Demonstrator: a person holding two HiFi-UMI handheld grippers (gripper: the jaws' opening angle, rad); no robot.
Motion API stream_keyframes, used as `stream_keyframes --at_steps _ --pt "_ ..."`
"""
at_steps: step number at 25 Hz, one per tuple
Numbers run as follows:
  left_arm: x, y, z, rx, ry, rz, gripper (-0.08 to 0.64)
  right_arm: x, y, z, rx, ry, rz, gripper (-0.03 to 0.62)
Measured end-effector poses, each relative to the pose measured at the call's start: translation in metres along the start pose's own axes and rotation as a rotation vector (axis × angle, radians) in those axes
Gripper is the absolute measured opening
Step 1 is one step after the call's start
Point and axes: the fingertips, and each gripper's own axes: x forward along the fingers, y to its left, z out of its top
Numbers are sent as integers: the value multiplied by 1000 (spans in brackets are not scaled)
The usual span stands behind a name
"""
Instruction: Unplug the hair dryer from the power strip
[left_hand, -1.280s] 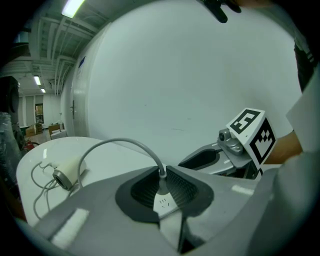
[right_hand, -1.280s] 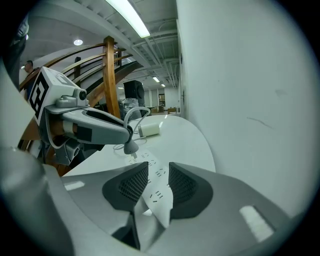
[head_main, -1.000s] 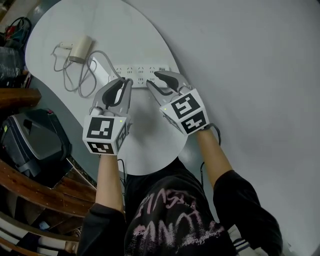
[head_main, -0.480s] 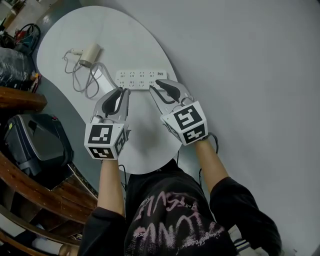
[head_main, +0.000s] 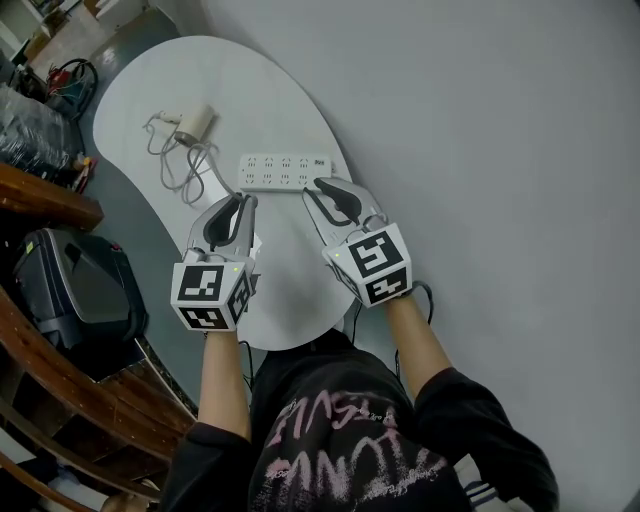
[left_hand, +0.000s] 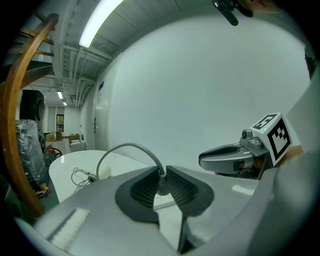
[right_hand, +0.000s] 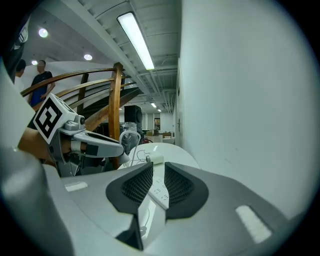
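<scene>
The white power strip (head_main: 285, 170) lies on the white table (head_main: 290, 290), its sockets bare. The small white hair dryer (head_main: 195, 124) rests further back, its grey cord (head_main: 190, 170) looping toward my left gripper (head_main: 245, 200). In the left gripper view that gripper (left_hand: 162, 185) is shut on the cord's plug end; the cord (left_hand: 125, 147) arcs up out of the jaws and the strip (left_hand: 162, 201) shows below. My right gripper (head_main: 322, 186) hovers near the strip's right half. In the right gripper view its jaws (right_hand: 158, 175) stand narrowly open with nothing between them, the strip (right_hand: 161, 192) beyond.
A black case (head_main: 75, 295) and curved wooden rails (head_main: 50, 195) stand left of the table. Bags and cables (head_main: 45, 110) lie at the far left. A grey wall (head_main: 500, 150) runs along the right. A person (right_hand: 40, 82) stands far off.
Both grippers have drawn back from the power strip toward me. The right gripper no longer rests on the strip. The left gripper keeps hold of the cord's plug end.
</scene>
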Motion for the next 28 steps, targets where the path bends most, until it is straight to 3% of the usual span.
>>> stream_keyframes --at_steps 28 --pt "-59 -22 30 -5 -122 98 52 -61 10 47 -29 -159 -24 41"
